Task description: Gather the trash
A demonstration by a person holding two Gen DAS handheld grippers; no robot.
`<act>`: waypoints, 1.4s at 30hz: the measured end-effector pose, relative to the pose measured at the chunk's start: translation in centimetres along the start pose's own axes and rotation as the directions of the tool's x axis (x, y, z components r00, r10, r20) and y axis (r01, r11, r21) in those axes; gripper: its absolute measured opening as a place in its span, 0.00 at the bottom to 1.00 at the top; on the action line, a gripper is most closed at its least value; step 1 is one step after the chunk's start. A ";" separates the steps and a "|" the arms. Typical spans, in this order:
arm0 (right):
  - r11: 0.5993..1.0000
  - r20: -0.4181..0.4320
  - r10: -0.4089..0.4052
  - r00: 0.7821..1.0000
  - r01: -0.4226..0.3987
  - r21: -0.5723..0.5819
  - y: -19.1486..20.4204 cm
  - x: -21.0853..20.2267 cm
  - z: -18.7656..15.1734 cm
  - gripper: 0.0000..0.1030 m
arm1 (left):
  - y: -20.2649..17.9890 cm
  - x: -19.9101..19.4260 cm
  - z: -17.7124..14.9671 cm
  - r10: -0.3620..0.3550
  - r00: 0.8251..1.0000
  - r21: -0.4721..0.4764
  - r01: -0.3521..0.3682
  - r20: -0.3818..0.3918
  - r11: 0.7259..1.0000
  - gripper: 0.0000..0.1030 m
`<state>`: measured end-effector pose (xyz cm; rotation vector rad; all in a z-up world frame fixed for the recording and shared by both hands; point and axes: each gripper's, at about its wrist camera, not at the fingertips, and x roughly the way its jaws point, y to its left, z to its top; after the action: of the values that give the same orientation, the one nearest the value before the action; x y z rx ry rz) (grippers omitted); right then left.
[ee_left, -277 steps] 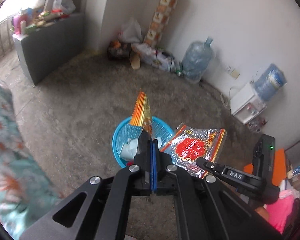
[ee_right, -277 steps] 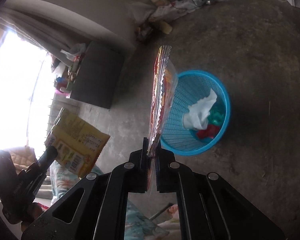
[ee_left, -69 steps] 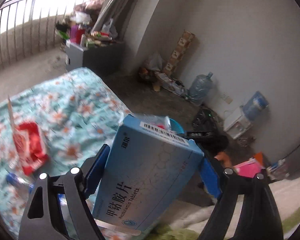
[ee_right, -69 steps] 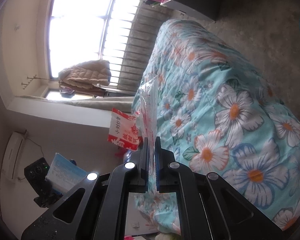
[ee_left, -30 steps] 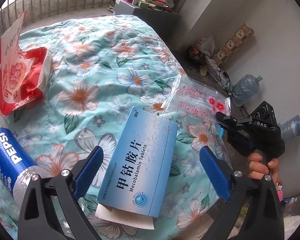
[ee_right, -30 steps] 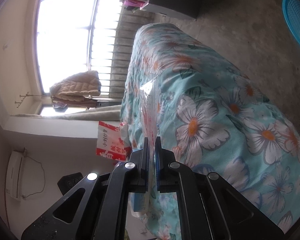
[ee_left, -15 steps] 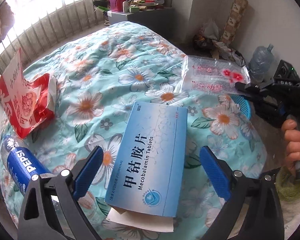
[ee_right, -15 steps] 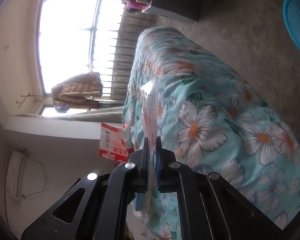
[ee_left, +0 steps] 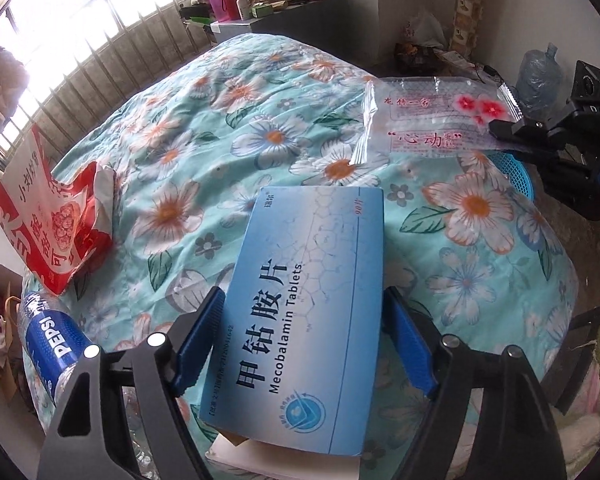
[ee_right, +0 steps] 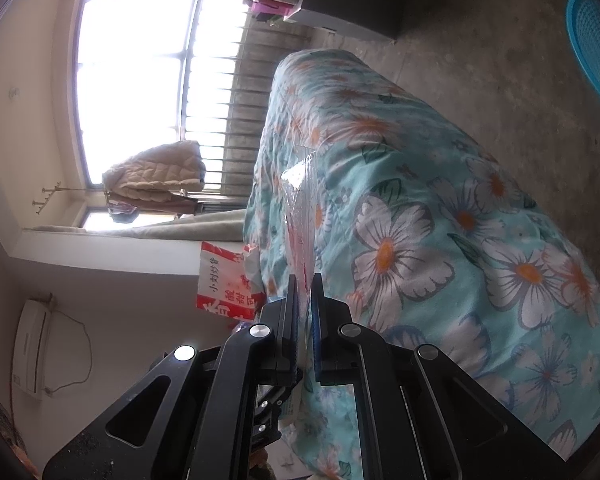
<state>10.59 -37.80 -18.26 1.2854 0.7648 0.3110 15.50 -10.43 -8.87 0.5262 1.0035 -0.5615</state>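
1. Floral bedding fills both views, with window bars behind it.
2. Left gripper: its jaws have just been closing on the blue tablet box; pad contact seems made, though unclear.
3. Right gripper pinches the clear wrapper, at two o'clock in the left view.
4. Only the left view shows the Pepsi bottle at eight o'clock.

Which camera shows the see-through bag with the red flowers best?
The left wrist view: there the clear bag faces the camera, so its red flowers and writing show, pinched by the right gripper. The right wrist view sees the bag edge-on, a thin sliver between its fingers.
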 end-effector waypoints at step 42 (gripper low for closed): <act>0.999 -0.012 -0.014 1.000 0.013 -0.046 1.8 1.1 -0.6 0.04 | 0.8 -3.2 -0.2 0.043 0.990 -0.022 -0.040 0.132 0.999 0.72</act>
<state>11.33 -36.20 -17.01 1.2360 0.7726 0.3242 14.57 -9.14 -6.02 0.4854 0.8692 -0.5420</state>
